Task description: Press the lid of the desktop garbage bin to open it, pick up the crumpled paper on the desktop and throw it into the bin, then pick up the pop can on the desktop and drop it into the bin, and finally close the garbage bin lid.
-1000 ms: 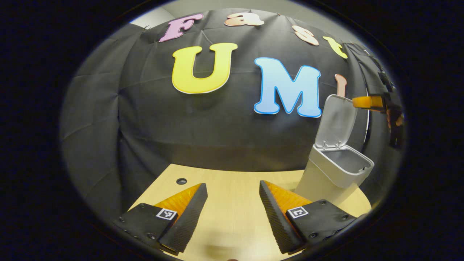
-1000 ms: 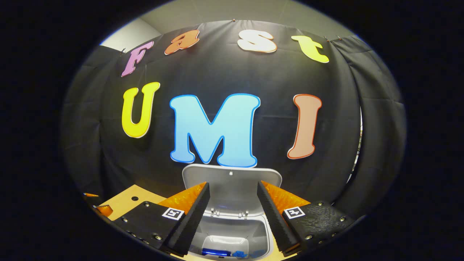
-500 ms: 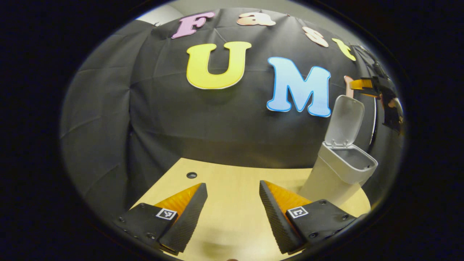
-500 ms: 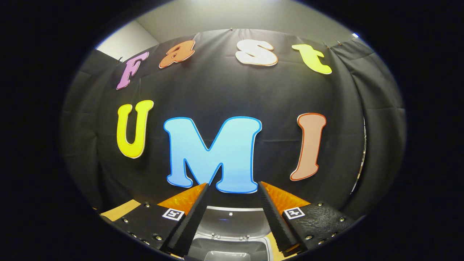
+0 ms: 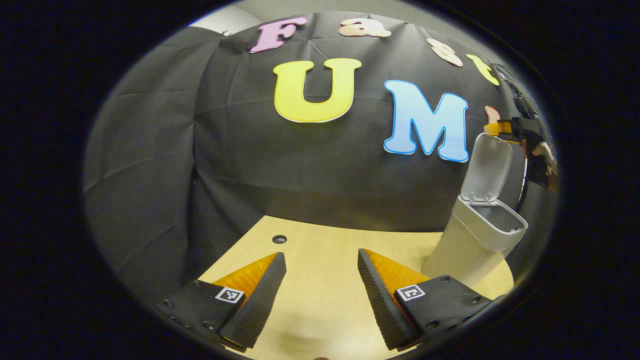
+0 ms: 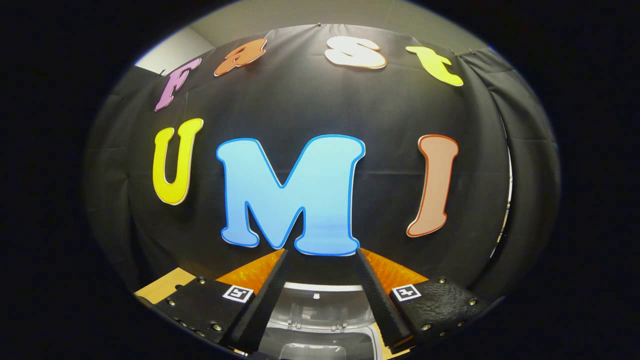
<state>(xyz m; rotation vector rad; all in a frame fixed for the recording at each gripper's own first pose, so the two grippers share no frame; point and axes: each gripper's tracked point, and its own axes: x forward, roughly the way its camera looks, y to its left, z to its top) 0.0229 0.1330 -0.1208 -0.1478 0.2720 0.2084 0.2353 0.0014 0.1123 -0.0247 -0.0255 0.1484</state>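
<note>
Fingers of the right gripper (image 6: 320,300) stand well apart with nothing between them, poised above the raised lid (image 6: 320,312) of the garbage bin (image 5: 475,240); the left gripper (image 5: 320,300) is likewise spread and empty, low over the wooden desktop (image 5: 320,245); the closing step looks to be in hand, so the next move calls for pushing the lid down and forward until it latches; the bin is pale grey, tapered, near the desk's right edge, lid upright.
</note>
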